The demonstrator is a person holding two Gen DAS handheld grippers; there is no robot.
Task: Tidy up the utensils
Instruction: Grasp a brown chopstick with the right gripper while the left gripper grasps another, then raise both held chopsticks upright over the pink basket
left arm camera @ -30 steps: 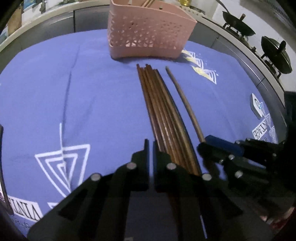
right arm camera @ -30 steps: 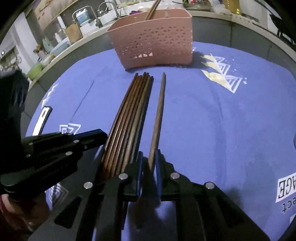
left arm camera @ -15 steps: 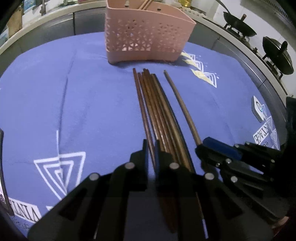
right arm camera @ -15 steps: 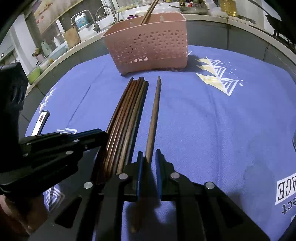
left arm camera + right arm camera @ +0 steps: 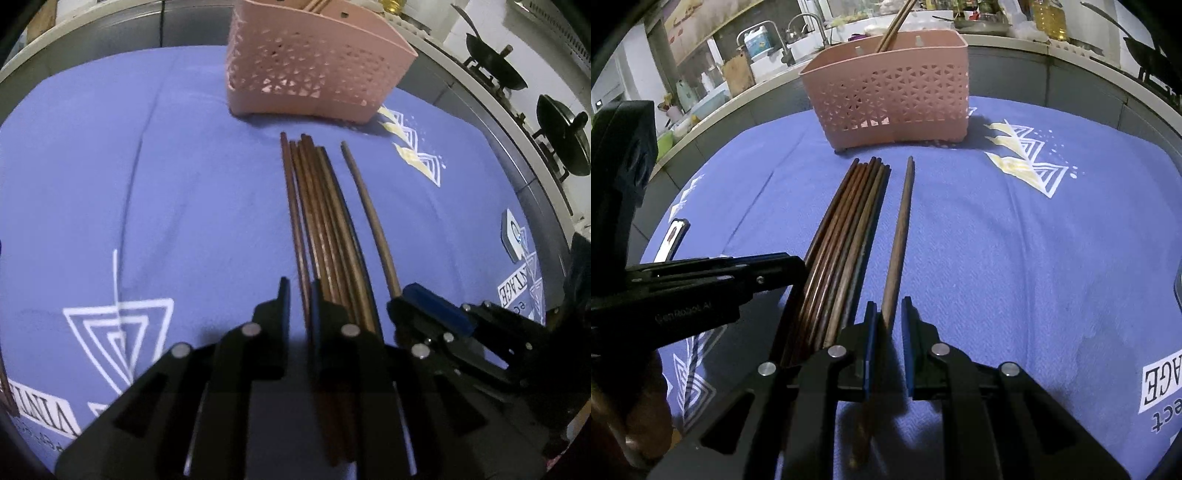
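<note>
A bundle of dark wooden chopsticks (image 5: pixel 325 221) lies on the blue cloth (image 5: pixel 147 203), pointing at a pink perforated basket (image 5: pixel 306 70). One single chopstick (image 5: pixel 369 218) lies apart, to their right. My left gripper (image 5: pixel 299 295) is slightly open around the leftmost chopstick of the bundle. My right gripper (image 5: pixel 889 314) is slightly open astride the single chopstick (image 5: pixel 901 229), beside the bundle (image 5: pixel 846 236). The basket (image 5: pixel 894 88) holds chopsticks standing in it. Each gripper shows in the other's view.
A phone (image 5: pixel 670 240) lies on the cloth's left edge, a small white device (image 5: pixel 511 232) on its right edge. Pans (image 5: pixel 561 136) sit on a stove far right. A sink and bottles (image 5: pixel 757 40) stand behind the counter.
The leftmost chopstick has separated from the bundle and now sits between my left fingers. Both grippers' jaws have widened a little and both have edged toward the basket.
</note>
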